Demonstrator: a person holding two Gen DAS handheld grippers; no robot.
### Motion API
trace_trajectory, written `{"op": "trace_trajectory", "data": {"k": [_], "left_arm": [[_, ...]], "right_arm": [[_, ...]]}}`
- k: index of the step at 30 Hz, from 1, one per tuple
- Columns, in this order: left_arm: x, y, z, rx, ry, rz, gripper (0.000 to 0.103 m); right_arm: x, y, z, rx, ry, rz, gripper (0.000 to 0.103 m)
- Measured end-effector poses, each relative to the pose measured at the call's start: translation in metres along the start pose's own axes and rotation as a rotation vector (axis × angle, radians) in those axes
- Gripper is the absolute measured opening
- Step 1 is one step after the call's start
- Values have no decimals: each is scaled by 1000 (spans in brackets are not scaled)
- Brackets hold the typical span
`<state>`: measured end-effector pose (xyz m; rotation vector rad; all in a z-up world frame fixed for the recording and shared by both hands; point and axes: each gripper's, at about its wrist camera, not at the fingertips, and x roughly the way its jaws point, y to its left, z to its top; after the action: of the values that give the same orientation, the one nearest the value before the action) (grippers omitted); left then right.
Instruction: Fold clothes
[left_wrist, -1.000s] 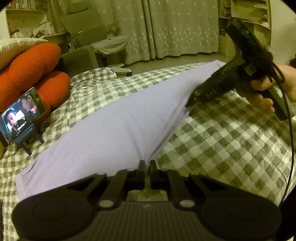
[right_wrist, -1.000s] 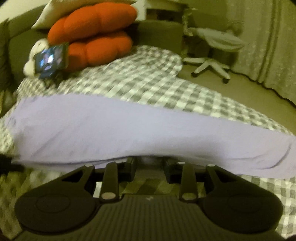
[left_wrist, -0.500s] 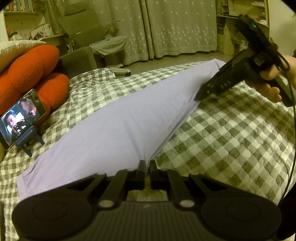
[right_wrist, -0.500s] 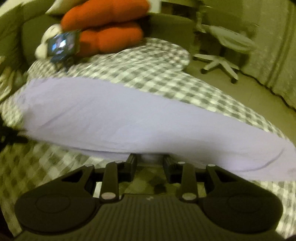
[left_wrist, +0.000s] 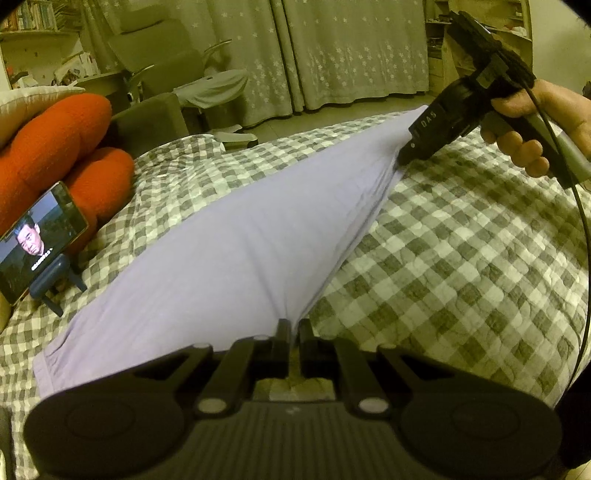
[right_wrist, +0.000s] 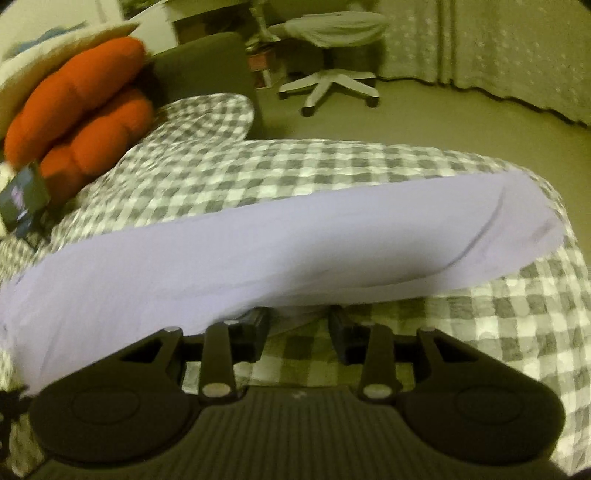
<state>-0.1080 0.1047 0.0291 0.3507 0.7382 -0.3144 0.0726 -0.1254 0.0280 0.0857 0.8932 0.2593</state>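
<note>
A long lavender garment lies folded lengthwise across the checked quilt. My left gripper is shut on its near edge, and creases fan out from the pinch. The right gripper, held by a hand, has its tip at the same edge far up the cloth. In the right wrist view the right gripper has its jaws apart and opening. The garment drapes over the left finger, its hem lies loose in the gap, and quilt shows between the pads.
Orange cushions and a phone on a stand sit at the left of the bed. Beyond the bed's far edge are an office chair, a dark armrest, curtains and shelves.
The right gripper slid along the garment's edge away from the left gripper and rolled, and its jaws stand a little wider. The left gripper kept still, shut on the cloth.
</note>
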Motion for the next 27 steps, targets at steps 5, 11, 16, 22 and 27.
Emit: {"op": "trace_trajectory", "data": {"k": [5,11,16,22,27], "left_arm": [[-1,0,0,8,-4,-3,4],[-1,-1,0,15,-5,-2,4],[-1,-4,-1,27,-4,-1,4],[-2,-3,-2,30,-4,-7,4],[-2,-4,-3,44,1,-10,4]], "right_arm": [[-1,-13,2,45,-19,-48,43],[-4,-23,5,128,-53,-55,44],[-4,-20,6,106,-64,-78,44],[-10,-16,1,-30,-28,78,44],[-16,-9,-11,-293,-53,107,44]]}}
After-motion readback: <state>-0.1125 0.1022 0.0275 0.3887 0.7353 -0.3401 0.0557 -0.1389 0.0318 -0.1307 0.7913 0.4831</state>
